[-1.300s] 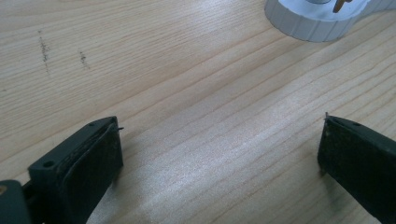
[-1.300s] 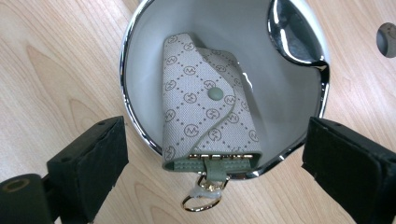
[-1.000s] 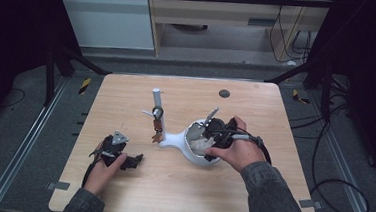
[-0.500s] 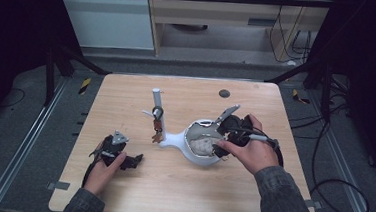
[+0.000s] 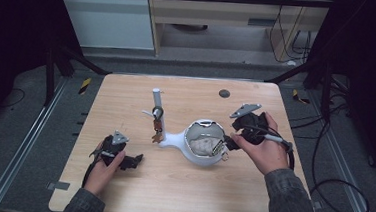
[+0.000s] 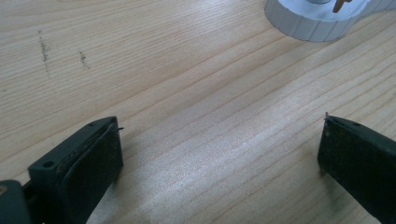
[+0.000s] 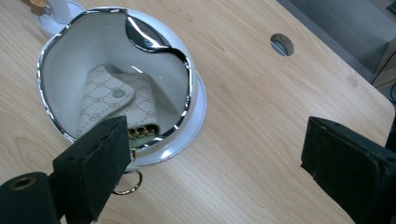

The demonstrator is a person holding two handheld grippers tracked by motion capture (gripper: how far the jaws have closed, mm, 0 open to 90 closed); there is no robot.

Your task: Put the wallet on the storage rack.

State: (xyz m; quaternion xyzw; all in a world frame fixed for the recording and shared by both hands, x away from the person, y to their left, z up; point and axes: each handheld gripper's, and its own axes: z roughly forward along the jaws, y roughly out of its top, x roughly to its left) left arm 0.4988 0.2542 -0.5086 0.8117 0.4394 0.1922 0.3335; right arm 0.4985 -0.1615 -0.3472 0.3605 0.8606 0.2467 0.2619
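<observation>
A white bowl with a chrome rim (image 5: pixel 204 125) (image 7: pixel 186 70) sits mid-table, joined to a white stand with an upright post (image 5: pixel 156 100). Keys (image 5: pixel 157 127) hang from the post. A cream patterned key case (image 7: pixel 111 97) lies inside the bowl, and its metal ring (image 7: pixel 125 185) hangs over the rim. My right gripper (image 5: pixel 229 143) (image 7: pixel 215 144) hovers at the bowl's right edge. Its jaws are open and have just been closing a little, with nothing gripped between them. My left gripper (image 5: pixel 133 161) (image 6: pixel 219 140) rests open on the table at the front left, over bare wood.
The stand's round ribbed base (image 6: pixel 312 19) lies just beyond my left gripper. A round cable hole (image 5: pixel 224 93) (image 7: pixel 282 44) is in the table's far right part. The wooden table (image 5: pixel 179 195) ends in dark floor on all sides.
My right hand has drawn back to the right, from above the bowl to beside its right rim. The left hand has stayed put.
</observation>
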